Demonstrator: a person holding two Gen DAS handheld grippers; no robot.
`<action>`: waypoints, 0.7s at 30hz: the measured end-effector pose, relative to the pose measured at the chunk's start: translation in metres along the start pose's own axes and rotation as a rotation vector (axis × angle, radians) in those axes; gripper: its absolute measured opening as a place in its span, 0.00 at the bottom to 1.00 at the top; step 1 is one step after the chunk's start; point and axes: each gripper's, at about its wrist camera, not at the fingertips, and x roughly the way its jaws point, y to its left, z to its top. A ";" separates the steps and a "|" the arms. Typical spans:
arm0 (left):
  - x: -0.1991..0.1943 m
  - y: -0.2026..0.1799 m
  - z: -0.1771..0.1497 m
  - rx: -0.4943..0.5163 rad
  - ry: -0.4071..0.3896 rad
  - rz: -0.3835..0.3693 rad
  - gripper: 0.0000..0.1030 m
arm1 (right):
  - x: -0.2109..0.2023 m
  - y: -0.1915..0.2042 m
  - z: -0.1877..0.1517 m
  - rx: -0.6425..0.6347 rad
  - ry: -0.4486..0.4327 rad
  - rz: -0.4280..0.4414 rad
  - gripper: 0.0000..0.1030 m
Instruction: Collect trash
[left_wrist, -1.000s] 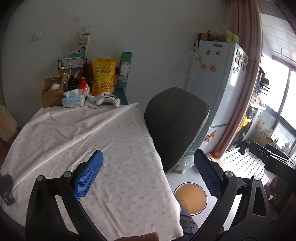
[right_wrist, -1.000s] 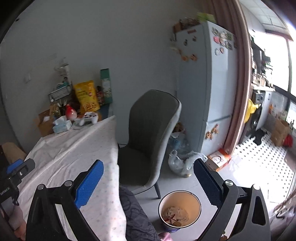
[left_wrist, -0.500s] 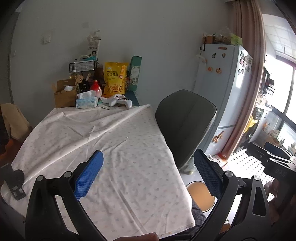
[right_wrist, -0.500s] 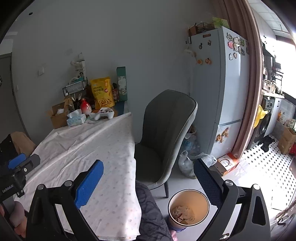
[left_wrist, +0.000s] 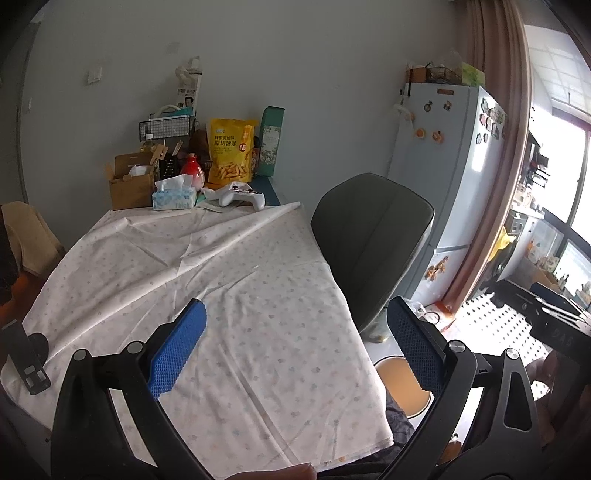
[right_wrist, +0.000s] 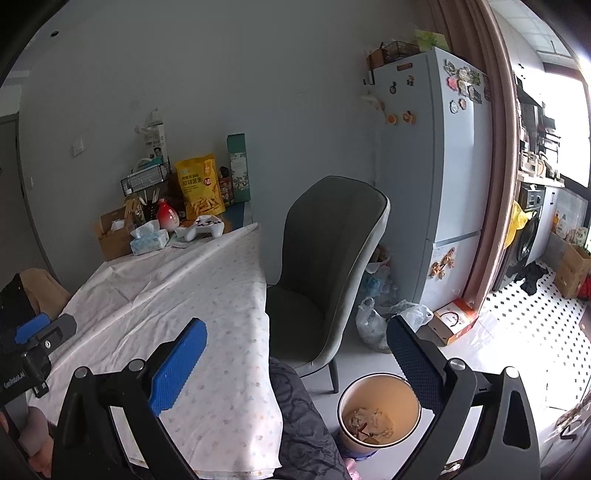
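Left gripper (left_wrist: 295, 339) hangs spread wide and empty over the tablecloth (left_wrist: 207, 295), a thin, creased, dotted fabric with no loose scraps on it that I can see; boxes and a yellow snack bag (left_wrist: 231, 155) crowd the far end at 11 o'clock

Right gripper (right_wrist: 295, 350) is likewise wide and empty. At 5 o'clock the round bin (right_wrist: 380, 415) on the floor holds crumpled paper trash (right_wrist: 371, 424), so collecting looks largely done; plastic bags (right_wrist: 384, 319) slump beside the smooth grey chair (right_wrist: 325, 258)
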 end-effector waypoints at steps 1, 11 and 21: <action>0.000 0.000 0.000 0.002 0.001 0.000 0.94 | 0.000 -0.001 0.000 0.004 -0.003 0.001 0.93; 0.001 0.000 0.000 0.000 -0.002 0.002 0.95 | 0.000 -0.001 0.000 -0.038 0.005 0.000 0.93; -0.009 0.002 0.000 -0.012 -0.033 0.027 0.95 | 0.000 0.002 -0.001 -0.047 0.008 0.016 0.93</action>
